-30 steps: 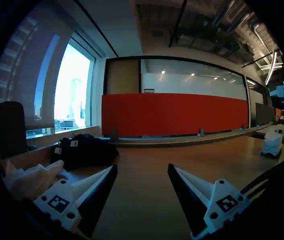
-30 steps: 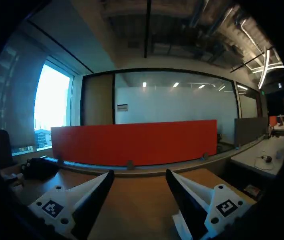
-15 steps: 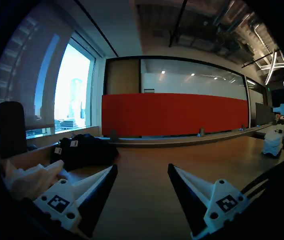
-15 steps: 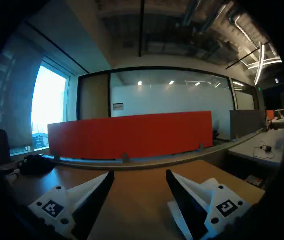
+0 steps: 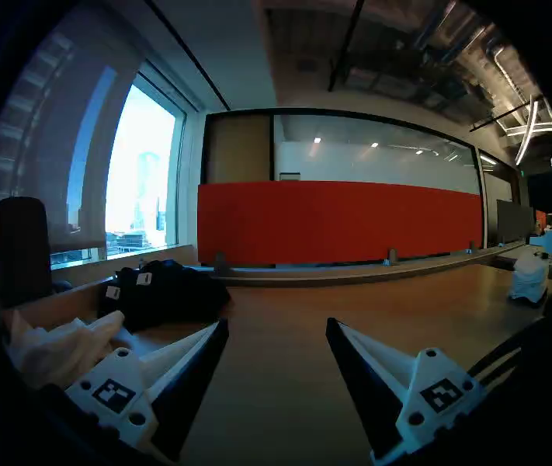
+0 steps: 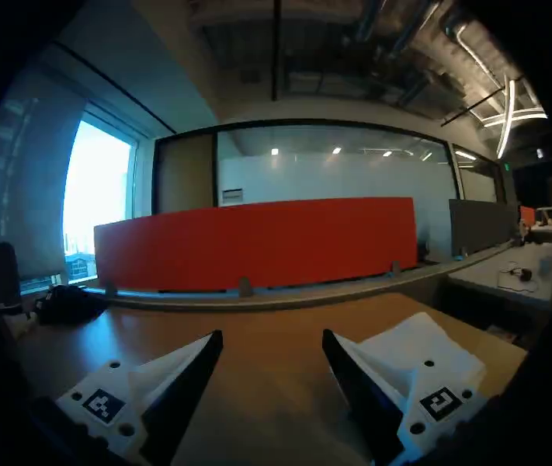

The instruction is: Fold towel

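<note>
White towel (image 6: 440,340) near table (image 6: 276,346) edge

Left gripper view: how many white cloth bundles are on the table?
2. A crumpled white cloth lies at lower left, next to the black bag; another white bundle sits at the table's far right edge. Others may be hidden behind the hand-held gripper.

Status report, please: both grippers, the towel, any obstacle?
Left gripper open, empty. Right gripper open, empty. White towel lies on table by right gripper, ungripped. Black bag far off.
</note>
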{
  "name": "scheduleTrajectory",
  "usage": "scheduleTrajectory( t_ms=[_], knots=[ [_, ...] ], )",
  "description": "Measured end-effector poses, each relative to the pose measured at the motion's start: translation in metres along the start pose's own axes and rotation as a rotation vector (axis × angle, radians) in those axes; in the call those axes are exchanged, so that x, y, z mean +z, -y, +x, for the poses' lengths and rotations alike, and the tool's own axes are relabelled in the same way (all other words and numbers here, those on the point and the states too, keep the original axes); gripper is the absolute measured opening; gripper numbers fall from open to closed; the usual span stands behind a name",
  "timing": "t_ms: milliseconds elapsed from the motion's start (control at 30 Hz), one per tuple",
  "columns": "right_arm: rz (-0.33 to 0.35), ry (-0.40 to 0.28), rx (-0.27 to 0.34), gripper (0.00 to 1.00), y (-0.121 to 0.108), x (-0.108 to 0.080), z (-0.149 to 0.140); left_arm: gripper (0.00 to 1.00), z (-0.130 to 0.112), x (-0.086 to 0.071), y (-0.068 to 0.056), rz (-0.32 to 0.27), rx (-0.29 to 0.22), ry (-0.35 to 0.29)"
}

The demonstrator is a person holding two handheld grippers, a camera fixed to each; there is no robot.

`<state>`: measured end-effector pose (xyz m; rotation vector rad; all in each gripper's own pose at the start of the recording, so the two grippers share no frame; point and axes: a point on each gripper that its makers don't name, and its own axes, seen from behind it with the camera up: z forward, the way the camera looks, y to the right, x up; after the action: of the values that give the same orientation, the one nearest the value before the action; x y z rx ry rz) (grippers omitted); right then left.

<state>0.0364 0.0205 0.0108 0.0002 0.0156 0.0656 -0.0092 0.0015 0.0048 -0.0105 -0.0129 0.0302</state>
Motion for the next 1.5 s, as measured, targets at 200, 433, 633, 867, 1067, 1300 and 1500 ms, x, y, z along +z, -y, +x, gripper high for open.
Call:
scheduleTrajectory(
  t_ms=[200, 433, 633, 867, 1067, 1300, 1500],
  knots=[
    [0.014, 0.0, -0.029, 0.99, 0.009, 0.0, -0.012, 0.93, 0.0, 0.0, 0.0, 0.0, 0.0, 0.0],
    [0.008, 0.003, -0.059, 0.99, 0.011, 0.001, -0.025, 0.93, 0.0, 0.0, 0.001, 0.0, 0.0, 0.0],
    [0.003, 0.007, -0.062, 0.99, 0.011, -0.001, -0.031, 0.93, 0.0, 0.0, 0.001, 0.0, 0.0, 0.0],
    [0.0, 0.014, -0.067, 0.99, 0.011, -0.001, -0.039, 0.93, 0.0, 0.0, 0.001, 0.0, 0.0, 0.0],
    [-0.005, 0.019, -0.067, 0.99, 0.01, -0.001, -0.046, 0.93, 0.0, 0.0, 0.0, 0.0, 0.0, 0.0],
    [-0.007, 0.005, -0.075, 0.99, 0.011, -0.003, -0.044, 0.93, 0.0, -0.001, 0.0, 0.0, 0.0, 0.001],
    [-0.011, -0.003, -0.074, 0.99, 0.011, -0.005, -0.044, 0.93, 0.0, -0.001, 0.0, 0.0, 0.0, 0.0]
  ],
)
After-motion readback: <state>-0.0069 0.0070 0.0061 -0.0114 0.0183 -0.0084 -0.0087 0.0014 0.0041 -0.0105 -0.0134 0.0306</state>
